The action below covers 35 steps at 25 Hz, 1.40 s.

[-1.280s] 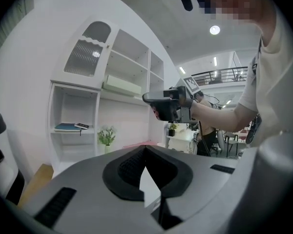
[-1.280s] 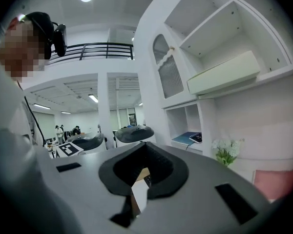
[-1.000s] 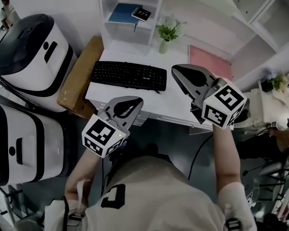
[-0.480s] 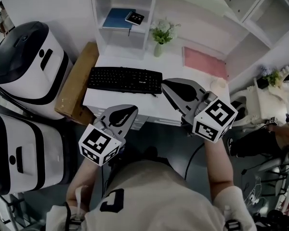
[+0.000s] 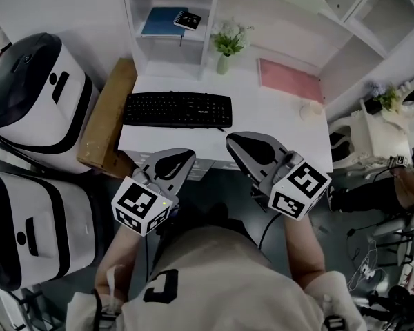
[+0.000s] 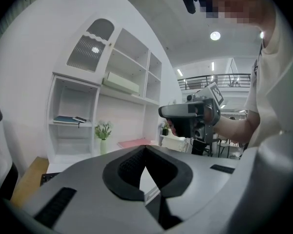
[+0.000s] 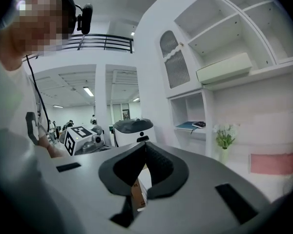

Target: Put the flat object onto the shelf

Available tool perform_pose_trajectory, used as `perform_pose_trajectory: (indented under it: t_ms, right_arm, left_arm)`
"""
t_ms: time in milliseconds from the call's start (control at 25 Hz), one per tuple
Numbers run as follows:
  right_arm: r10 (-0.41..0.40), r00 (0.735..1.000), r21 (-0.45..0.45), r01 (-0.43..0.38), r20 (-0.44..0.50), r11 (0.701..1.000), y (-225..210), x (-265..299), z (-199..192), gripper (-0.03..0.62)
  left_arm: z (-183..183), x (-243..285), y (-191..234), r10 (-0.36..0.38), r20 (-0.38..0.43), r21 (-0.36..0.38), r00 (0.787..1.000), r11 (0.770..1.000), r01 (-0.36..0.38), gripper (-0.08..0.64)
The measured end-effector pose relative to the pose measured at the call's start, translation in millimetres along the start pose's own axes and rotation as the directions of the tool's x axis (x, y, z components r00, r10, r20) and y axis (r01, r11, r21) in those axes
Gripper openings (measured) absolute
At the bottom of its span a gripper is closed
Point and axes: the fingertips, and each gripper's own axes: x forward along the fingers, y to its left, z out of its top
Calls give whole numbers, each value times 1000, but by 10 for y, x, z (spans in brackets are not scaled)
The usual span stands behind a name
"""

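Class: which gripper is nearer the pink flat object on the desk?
Right. The right gripper hangs off the desk's front edge, closer to the pink flat object; the left gripper is farther left, in front of the keyboard.

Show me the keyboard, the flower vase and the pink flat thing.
keyboard (image 5: 177, 109): head view, middle of its keys.
flower vase (image 5: 223, 65): head view, on the vase body.
pink flat thing (image 5: 290, 80): head view, middle of its top.

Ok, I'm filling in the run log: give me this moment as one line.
left gripper: shut, empty | right gripper: shut, empty | pink flat object: on desk, untouched | shelf: holds blue notebook
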Motion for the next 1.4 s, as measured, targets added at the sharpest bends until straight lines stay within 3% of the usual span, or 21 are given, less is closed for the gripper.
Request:
perform_pose_trajectory:
  t_ms: [440,920,1400]
  right_arm:
    - [15,1000,148,-16,14,989,189,-147,-281,25]
    - [55,997,189,-65,58,980,343,-355,-421,25]
    - [36,995,250,-59,93,967,177,-1048,-554,25]
  left_arm:
    - [-89,-15,-89,-47,-16,-2,999,999,47,12]
    - [-122,69,-417,-77,-35,15,996,997,77,12]
    - [-89,472,-1059,-125,-63,26,990,992,127,14]
